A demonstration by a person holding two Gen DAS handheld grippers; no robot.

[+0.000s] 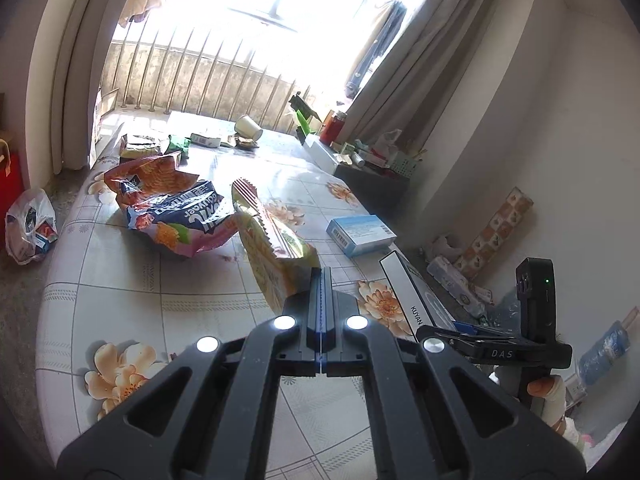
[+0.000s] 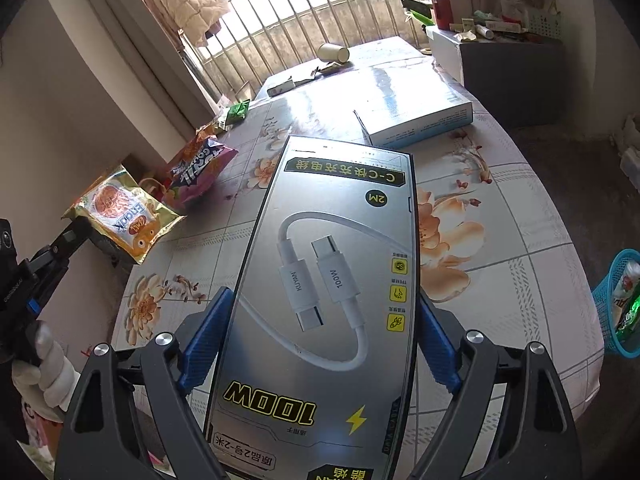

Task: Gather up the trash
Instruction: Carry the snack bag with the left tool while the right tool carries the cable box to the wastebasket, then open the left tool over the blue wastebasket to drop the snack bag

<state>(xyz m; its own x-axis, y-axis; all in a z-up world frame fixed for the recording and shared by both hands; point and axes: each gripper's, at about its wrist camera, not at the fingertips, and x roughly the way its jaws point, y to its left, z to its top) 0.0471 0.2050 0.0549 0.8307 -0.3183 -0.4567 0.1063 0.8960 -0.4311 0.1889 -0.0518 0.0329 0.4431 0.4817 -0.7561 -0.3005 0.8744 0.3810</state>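
My left gripper [image 1: 321, 276] is shut on the corner of a yellow snack wrapper [image 1: 276, 248], which hangs lifted over the floral table [image 1: 132, 280]. The right wrist view shows the same wrapper [image 2: 120, 220] at the left, off the table's edge. My right gripper [image 2: 324, 294] is shut wide on a silver charging-cable box [image 2: 320, 280], its blue pads [image 2: 208, 332] pressing both long sides. That box [image 1: 404, 292] shows edge-on in the left wrist view, above the table's near right side.
Crumpled chip bags [image 1: 176, 216], a blue-white carton [image 1: 360, 234], small wrappers and a tipped paper cup [image 1: 248, 127] lie on the table. A blue mesh bin [image 2: 620, 304] holding trash stands right of the table. A white plastic bag [image 1: 30, 226] sits on the floor at left.
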